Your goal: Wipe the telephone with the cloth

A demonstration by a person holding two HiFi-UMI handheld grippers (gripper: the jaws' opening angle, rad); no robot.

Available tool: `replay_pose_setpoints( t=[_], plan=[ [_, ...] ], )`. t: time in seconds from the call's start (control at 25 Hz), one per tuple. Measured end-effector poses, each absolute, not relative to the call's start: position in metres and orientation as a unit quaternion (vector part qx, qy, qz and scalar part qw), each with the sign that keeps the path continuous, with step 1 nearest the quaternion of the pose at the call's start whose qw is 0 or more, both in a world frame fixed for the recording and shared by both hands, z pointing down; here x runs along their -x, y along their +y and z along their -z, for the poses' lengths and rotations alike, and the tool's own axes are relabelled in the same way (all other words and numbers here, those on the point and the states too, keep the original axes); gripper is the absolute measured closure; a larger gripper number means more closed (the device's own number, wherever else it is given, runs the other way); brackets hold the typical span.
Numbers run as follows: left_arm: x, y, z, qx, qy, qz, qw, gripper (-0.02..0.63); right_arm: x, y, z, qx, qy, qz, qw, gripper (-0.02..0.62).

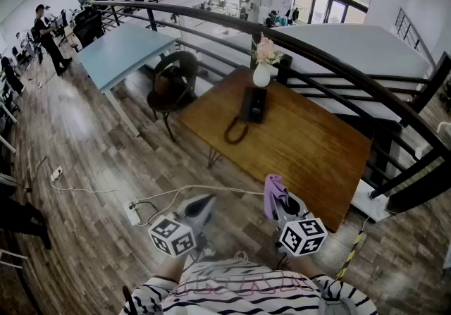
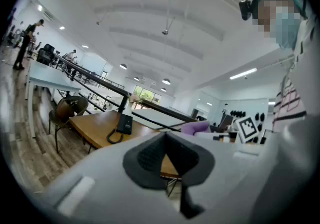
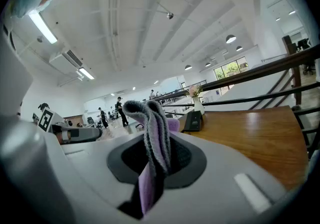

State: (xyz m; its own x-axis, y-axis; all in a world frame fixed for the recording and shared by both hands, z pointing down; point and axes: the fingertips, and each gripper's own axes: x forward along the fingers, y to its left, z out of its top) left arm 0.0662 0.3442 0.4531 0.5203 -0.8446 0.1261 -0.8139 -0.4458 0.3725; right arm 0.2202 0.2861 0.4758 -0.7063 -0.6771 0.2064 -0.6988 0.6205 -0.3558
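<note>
A chair [image 1: 171, 83] stands off the table's [image 1: 310, 144] left end, at about 10 o'clock from the phone [image 1: 254, 103]. The left gripper [image 1: 206, 202] hovers over the floor near the table's front edge, toward 7 o'clock in the head view. Its jaws are pressed together with nothing between them, as the left gripper view [image 2: 166, 138] shows. The phone lies on the table toward its far side, with its coiled cord [image 1: 235, 131] looping off at 7 o'clock. A vase [image 1: 261, 74] of flowers stands just beyond it at 12 o'clock. The right gripper [image 1: 285, 204] hangs at about 5 o'clock from the phone, by the table's near edge. Its jaws pinch a purple cloth [image 1: 273, 192], which folds up over the tips in the right gripper view [image 3: 152, 128]. The cloth is well apart from the phone.
</note>
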Motion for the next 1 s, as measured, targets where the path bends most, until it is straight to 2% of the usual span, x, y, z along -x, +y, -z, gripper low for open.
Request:
replay_pose_setpoints(
  t=[0.52, 1.0],
  plan=[
    [-0.072, 0.326, -0.464, -0.839, -0.511, 0.05, 0.181, 0.607, -0.221, 0.261, -0.491, -0.366, -0.906, -0.21, 0.013, 0.545],
    [0.006, 0.233, -0.46, -0.856, -0.476, 0.065, 0.192, 0.607, -0.151, 0.181, -0.485, -0.405, -0.891, -0.206, 0.025, 0.545]
  ],
)
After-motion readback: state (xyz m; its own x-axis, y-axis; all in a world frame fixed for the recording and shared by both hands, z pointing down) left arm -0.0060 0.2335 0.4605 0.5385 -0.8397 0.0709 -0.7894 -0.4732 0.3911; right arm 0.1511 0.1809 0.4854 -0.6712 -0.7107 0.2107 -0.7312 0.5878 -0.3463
